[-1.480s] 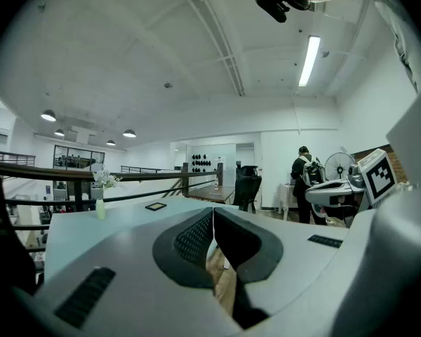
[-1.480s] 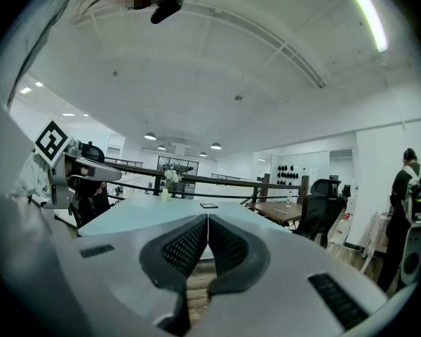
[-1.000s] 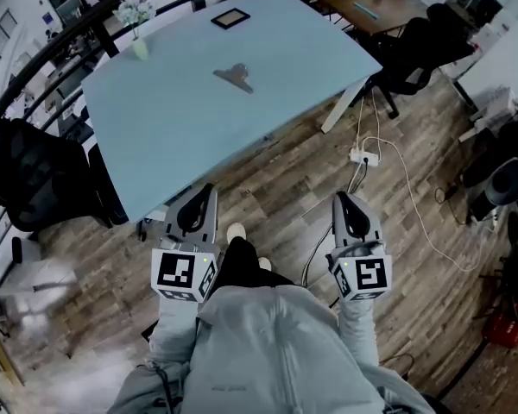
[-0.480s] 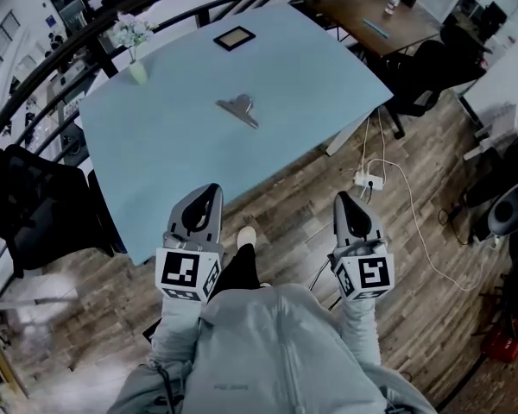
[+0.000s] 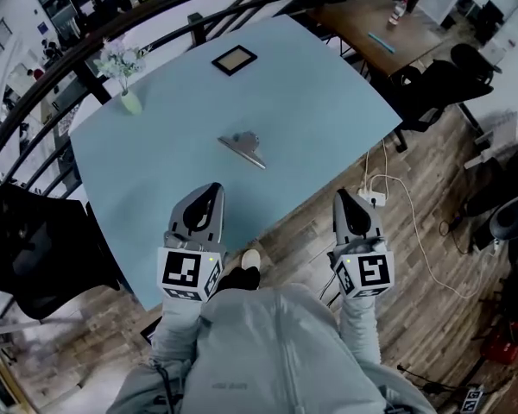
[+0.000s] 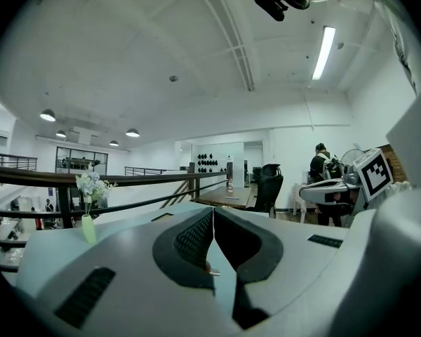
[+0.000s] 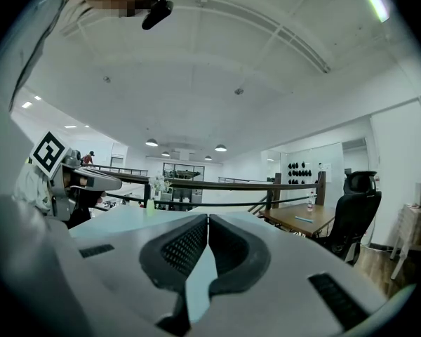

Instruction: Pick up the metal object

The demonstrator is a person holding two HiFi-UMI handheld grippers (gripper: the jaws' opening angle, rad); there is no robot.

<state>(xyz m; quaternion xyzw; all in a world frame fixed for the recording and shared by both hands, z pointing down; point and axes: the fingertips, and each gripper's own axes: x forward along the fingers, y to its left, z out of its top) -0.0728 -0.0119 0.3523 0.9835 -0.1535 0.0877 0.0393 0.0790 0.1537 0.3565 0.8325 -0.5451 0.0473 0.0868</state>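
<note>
Approach step, nothing grasped yet: left tool (image 5: pixel 205 198) and right tool (image 5: pixel 345 203) both clenched, empty, at the tabletop's (image 5: pixel 311 84) near edge. Clip (image 5: pixel 242 147) flat mid-tabletop, ahead of left tool. Next, probably: reach forward, part jaws, straddle clip.

Left gripper (image 5: pixel 209 190) now over table (image 5: pixel 311 93) edge — metal object (image 5: pixel 243 147) nearer.

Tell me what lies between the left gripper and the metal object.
Nothing: in the head view, only bare table separates the left gripper from the metal object.
</note>
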